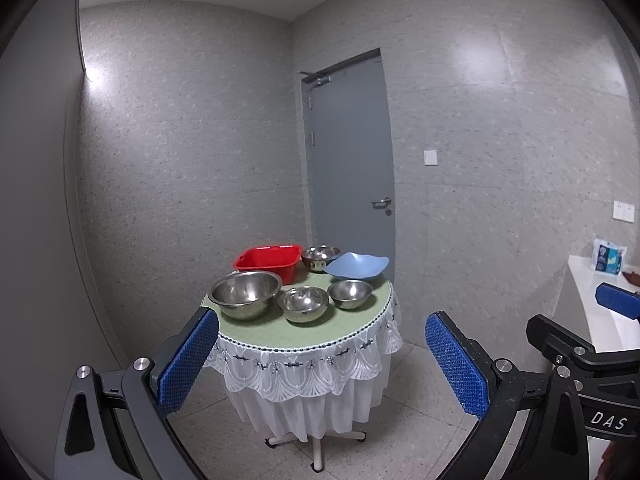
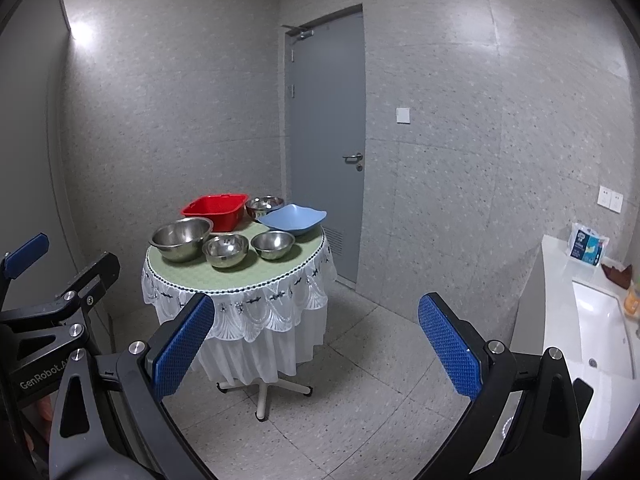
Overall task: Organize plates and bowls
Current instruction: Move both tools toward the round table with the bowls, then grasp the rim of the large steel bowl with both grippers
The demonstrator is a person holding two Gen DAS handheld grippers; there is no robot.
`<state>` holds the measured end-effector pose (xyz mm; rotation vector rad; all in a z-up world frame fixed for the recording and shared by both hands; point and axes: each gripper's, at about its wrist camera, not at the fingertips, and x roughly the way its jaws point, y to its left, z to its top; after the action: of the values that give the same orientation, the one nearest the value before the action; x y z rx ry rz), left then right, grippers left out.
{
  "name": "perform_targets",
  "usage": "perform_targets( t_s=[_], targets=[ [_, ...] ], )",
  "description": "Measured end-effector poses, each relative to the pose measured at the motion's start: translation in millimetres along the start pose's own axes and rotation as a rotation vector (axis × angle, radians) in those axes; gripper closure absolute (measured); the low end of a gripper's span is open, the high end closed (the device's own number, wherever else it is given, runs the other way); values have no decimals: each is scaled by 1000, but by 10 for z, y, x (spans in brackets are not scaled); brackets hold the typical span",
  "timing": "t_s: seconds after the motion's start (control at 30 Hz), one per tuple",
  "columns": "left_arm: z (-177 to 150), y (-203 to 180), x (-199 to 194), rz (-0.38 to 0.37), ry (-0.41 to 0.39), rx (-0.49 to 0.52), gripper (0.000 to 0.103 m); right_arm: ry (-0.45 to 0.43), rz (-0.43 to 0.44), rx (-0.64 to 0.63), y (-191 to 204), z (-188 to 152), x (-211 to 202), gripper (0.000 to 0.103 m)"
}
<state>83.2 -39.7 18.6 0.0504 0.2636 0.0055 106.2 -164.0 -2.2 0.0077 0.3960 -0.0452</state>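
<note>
White lettering reading "DAS" is showing on the black frame of the right gripper [image 2: 316, 340] where it is intruding at the left camera's right edge, and "GenRobot.A…" is showing, cut off, on the left gripper [image 1: 322, 364] body in the right camera's lower left. The small blue-and-white printed packet [image 2: 588, 248] on the white sink counter [image 2: 560, 264] is carrying print too small to read.

Both grippers are hovering side by side, well apart from the round table with a green top and white lace skirt [image 1: 304, 336], pointing level toward it. Each is standing with its blue textured pads [image 1: 188, 364] spread wide, gripping nothing.

On the table, the large stainless steel bowl [image 1: 244, 294] is sitting front left, the two smaller steel bowls [image 1: 304, 303] beside it to the right. Behind them are sitting the red rectangular plastic tub [image 1: 269, 261], a fourth steel bowl [image 1: 320, 258] and the pale blue wavy-edged plastic plate [image 1: 356, 266].
</note>
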Motion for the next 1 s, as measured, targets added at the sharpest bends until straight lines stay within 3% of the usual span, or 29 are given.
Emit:
perform_targets(
  t_s=[0.53, 0.77, 1.0],
  targets=[
    [361, 82, 569, 33, 98, -28, 1, 86, 37, -28, 89, 234, 474, 0],
    [489, 394, 1164, 24, 135, -29, 1, 124, 40, -28, 341, 309, 945, 0],
    [749, 1006, 2025, -3, 144, -7, 1, 128, 28, 3, 740, 513, 1540, 0]
  ],
)
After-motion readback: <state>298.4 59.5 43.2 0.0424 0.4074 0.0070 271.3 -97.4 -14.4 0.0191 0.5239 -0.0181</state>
